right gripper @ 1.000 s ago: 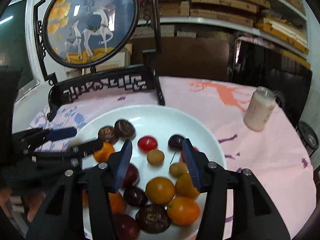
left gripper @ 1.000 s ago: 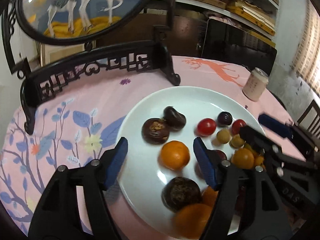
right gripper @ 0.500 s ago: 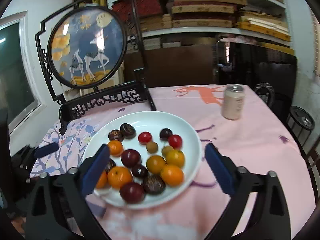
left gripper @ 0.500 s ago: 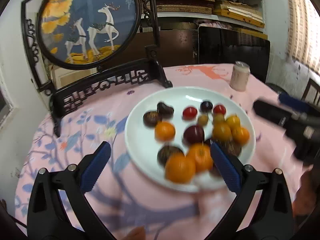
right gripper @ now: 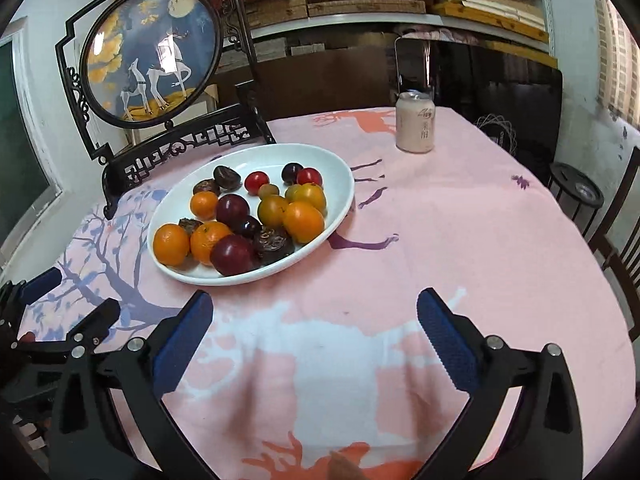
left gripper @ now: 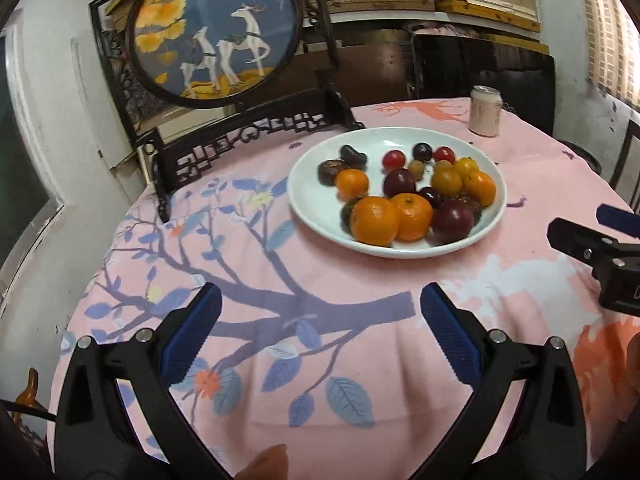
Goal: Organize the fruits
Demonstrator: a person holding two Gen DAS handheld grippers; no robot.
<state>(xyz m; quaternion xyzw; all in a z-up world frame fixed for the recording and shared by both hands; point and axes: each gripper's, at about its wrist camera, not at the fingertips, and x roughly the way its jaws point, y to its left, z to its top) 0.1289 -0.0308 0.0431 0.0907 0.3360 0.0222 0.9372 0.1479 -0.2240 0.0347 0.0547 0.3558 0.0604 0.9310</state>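
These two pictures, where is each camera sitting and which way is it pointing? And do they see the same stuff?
Left wrist view: rides on the left gripper, looking forward across the tablecloth at the white plate of fruit; its open blue-padded fingers and a fingertip show below, the right gripper's tip at the right edge.
Right wrist view: rides on the right gripper, facing the same way from further right; its open fingers show, the left gripper at the lower left.
Both share the plate, the pink can and the deer screen.
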